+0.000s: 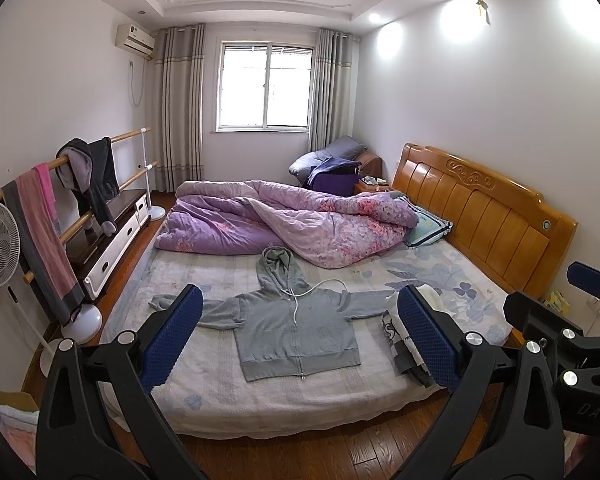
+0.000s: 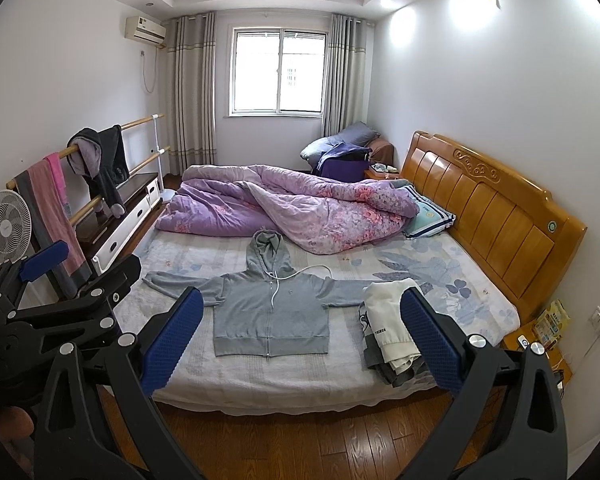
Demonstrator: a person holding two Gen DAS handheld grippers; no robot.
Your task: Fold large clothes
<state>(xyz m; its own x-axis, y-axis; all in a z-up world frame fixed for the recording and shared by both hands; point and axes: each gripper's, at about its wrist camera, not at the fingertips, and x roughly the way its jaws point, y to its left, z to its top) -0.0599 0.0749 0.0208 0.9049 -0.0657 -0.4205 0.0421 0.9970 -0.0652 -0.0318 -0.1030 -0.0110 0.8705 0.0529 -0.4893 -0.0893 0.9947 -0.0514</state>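
Lying flat near bed (image 1: 220, 404) edge, hoodie (image 1: 296, 332), both grippers (image 1: 300, 340) (image 2: 300, 340) wide open, empty.

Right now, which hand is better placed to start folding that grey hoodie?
Probably the left. The grey hoodie sits centred between the open left tool, while in the right wrist view it lies left of centre of the right tool, which faces the folded clothes pile more.

From my left camera, the near finger (image 1: 428, 336) covers part of the folded pile (image 1: 396, 332) of clothes, and I cannot count its pieces. The hoodie's (image 1: 296, 328) left sleeve end goes behind the other finger (image 1: 172, 340). The print on the pile (image 2: 376, 332) is too small to read.
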